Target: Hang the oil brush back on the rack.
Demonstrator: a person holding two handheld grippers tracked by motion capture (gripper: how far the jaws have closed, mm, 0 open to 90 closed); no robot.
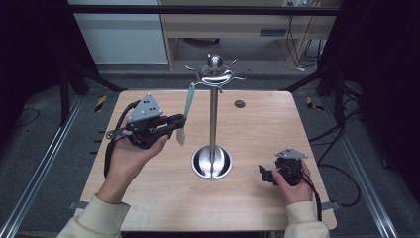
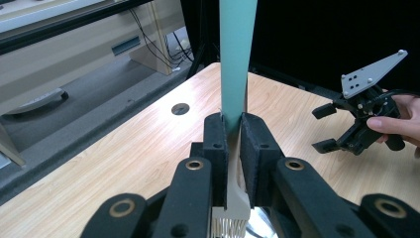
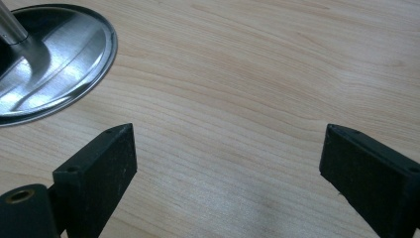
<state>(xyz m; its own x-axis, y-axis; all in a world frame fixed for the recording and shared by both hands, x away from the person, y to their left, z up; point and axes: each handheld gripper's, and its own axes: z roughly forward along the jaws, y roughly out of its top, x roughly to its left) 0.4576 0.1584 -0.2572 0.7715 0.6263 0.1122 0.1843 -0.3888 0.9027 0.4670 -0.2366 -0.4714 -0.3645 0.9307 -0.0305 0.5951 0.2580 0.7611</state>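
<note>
A utensil (image 1: 187, 105) with a teal handle (image 2: 236, 54) and a pale slotted head (image 2: 229, 224) hangs upright just left of a steel stand (image 1: 213, 114). My left gripper (image 1: 182, 121) is shut on it where handle meets head, both pads pressing its sides (image 2: 234, 124). The handle's top sits close to the stand's hook crown (image 1: 214, 74); I cannot tell whether it touches a hook. My right gripper (image 1: 266, 174) rests low at the table's right front, open, with bare wood between its jaws (image 3: 228, 168). It also appears in the left gripper view (image 2: 331, 128).
The stand's round steel base (image 1: 211, 162) sits mid-table and reaches the upper left of the right gripper view (image 3: 54, 59). A small dark hole (image 1: 239, 103) marks the far side of the wooden table (image 1: 257, 208). Cabinets and cables lie beyond the far edge.
</note>
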